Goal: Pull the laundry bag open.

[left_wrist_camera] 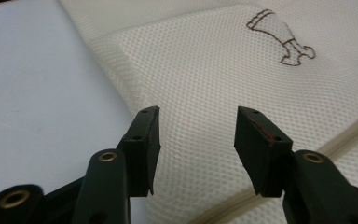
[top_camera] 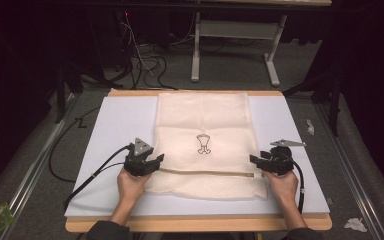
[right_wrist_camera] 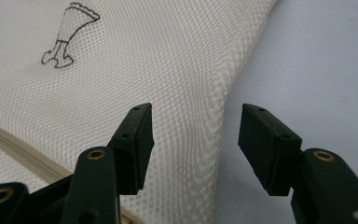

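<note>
Left gripper [top_camera: 156, 161] and right gripper [top_camera: 254, 161] stand open and empty at the left and right edges of the mesh bag [top_camera: 205, 145] lying mid-mat [top_camera: 115, 125]; withdraw both level, without snagging mesh.

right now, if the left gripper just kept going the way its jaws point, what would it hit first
Most likely the cream mesh bag. The left gripper has its jaws open with nothing between them, aimed over the bag's left edge toward the small printed emblem. How far above the fabric the tips sit is hard to judge.
</note>
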`<state>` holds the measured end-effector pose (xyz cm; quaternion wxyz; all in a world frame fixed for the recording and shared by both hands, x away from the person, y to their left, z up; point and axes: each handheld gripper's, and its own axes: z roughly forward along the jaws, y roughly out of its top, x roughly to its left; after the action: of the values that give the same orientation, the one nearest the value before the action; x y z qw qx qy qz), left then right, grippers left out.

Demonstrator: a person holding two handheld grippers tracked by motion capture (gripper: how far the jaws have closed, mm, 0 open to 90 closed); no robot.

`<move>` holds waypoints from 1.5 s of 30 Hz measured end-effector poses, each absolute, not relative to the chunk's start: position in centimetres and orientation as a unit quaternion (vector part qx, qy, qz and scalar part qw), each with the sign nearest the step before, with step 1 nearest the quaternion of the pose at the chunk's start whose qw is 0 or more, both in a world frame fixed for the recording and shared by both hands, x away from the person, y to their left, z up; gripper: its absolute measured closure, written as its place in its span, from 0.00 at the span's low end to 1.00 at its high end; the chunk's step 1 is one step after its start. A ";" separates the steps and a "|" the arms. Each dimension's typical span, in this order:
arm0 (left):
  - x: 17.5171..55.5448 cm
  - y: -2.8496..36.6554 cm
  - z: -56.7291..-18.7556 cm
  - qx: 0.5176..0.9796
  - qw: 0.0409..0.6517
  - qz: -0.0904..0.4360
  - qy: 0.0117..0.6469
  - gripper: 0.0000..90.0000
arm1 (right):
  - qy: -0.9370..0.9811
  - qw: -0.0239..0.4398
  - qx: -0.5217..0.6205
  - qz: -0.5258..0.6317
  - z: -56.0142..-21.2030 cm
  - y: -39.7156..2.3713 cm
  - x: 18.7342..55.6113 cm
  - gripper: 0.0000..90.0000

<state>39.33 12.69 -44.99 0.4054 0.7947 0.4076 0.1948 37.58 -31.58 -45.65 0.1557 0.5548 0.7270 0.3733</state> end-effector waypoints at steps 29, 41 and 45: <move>36.3 8.4 -47.6 0.815 0.415 0.152 0.374 0.53 | 0.735 0.128 0.561 0.358 -47.1 -30.4 35.4 0.53; 36.6 7.3 -48.1 0.823 0.403 0.148 0.372 0.53 | 0.755 0.151 0.538 0.344 -47.3 -30.4 35.5 0.90; 36.6 7.3 -48.0 0.823 0.404 0.145 0.372 0.53 | 0.760 0.152 0.527 0.349 -47.1 -30.4 35.5 0.96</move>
<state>36.64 7.35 -47.97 0.4036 0.8231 0.3722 0.1453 35.47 -30.37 -47.06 0.1519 0.5272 0.7595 0.3493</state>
